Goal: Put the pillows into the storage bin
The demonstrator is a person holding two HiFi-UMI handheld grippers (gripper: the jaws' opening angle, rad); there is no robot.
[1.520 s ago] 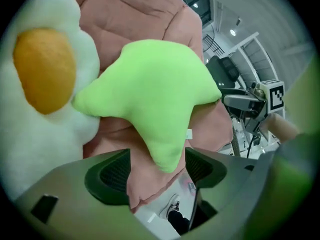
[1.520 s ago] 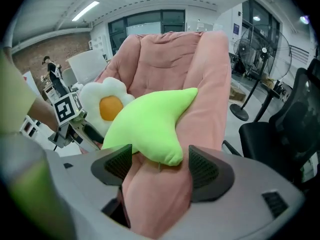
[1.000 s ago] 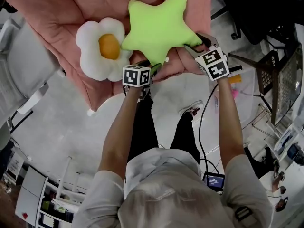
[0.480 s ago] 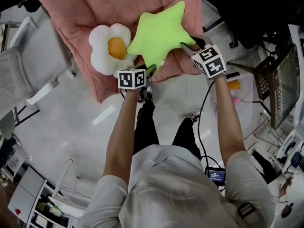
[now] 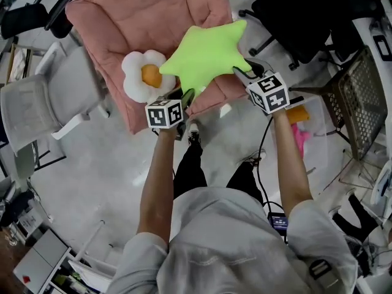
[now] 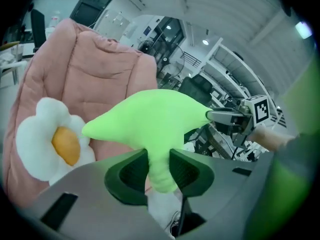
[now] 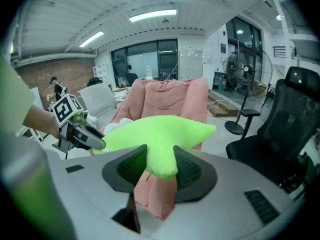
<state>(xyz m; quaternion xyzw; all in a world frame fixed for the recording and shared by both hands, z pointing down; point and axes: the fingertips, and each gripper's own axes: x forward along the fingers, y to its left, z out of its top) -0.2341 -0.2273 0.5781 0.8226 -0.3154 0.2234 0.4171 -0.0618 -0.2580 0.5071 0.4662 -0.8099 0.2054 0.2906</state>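
**Step in hand:** two-handed lift of green star pillow (image 5: 205, 57).
- Left gripper (image 5: 185, 97) is clamped on the star's near lower arm.
- Right gripper (image 5: 243, 73) is clamped on its right-hand arm.
- Both sets of jaws have just been closing, w/ fabric squeezed betw. the pads in each gripper view.
- Grip looks firm but sits on arm tips only (soft stuffing, likely to creep out).

**Location:** star is held in the air above the front edge of pink cushion (image 5: 153, 17). It is just beside flower pillow (image 5: 143, 76), which lies on that cushion. Star's left arm overlaps the flower in head view; contact cannot be told.

**Recommendations:**
- Keep both clamps tight and hands level, so the pillow does not sag or twist betw. them.
- Clear the flower pillow before swinging sideways, else it may be dragged off.
- Storage bin not identified w/ certainty in any view. Locate it first, then carry the star over it and let go w/ both clamps together.

**Orientation:** star is roughly flat, broad face up, slightly tilted. Free top arm points up-right in head view, away from the person, toward black chair (image 5: 294, 17). No true long axis, as it has five arms. Working axis runs gripper to gripper, lower-left to right.
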